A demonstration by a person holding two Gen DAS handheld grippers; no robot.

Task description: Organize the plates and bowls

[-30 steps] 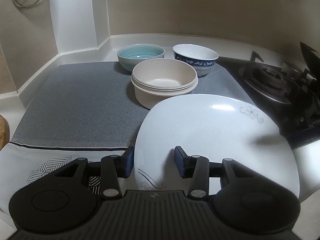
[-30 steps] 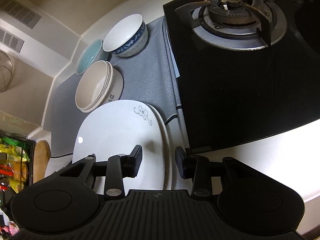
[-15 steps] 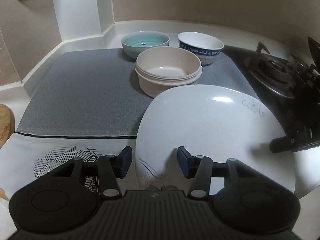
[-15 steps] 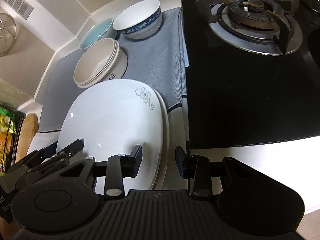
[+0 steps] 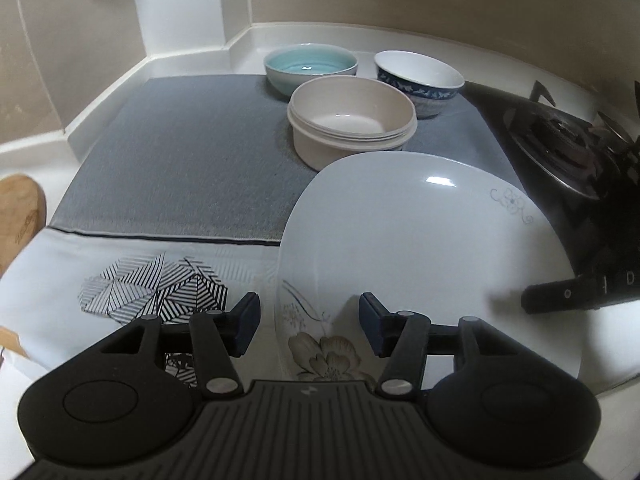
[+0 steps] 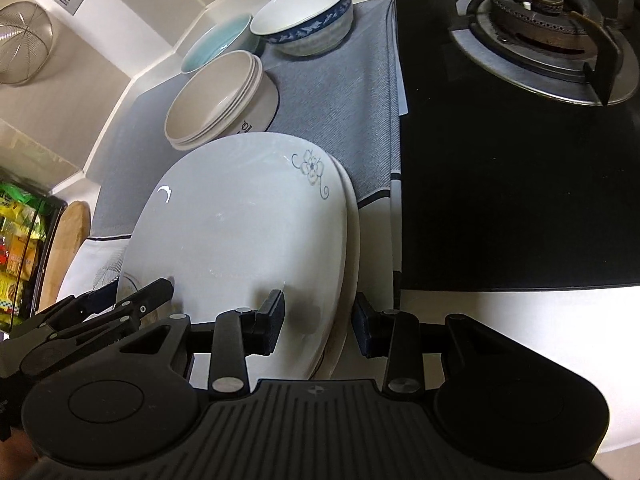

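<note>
A stack of white square plates (image 5: 416, 248) with a small flower print lies on the mat's near right part; it also shows in the right wrist view (image 6: 240, 232). My left gripper (image 5: 308, 326) is open, its jaws either side of the stack's near left edge. My right gripper (image 6: 318, 326) is open, its jaws either side of the stack's right edge. Behind the plates stand nested beige bowls (image 5: 352, 120), a teal bowl (image 5: 310, 66) and a blue-patterned white bowl (image 5: 418, 80). The left gripper shows in the right wrist view (image 6: 120, 300).
A grey mat (image 5: 180, 168) covers the counter, with a white patterned end (image 5: 152, 284) near me. A black gas stove (image 6: 520, 140) with a burner (image 6: 540, 32) lies right of the plates. A wooden board (image 5: 20, 212) is at the far left. Walls close the back corner.
Both grippers have pulled back and lowered toward the plate stack's near edges. The right gripper has come into the left wrist view. Jaws stay open.
</note>
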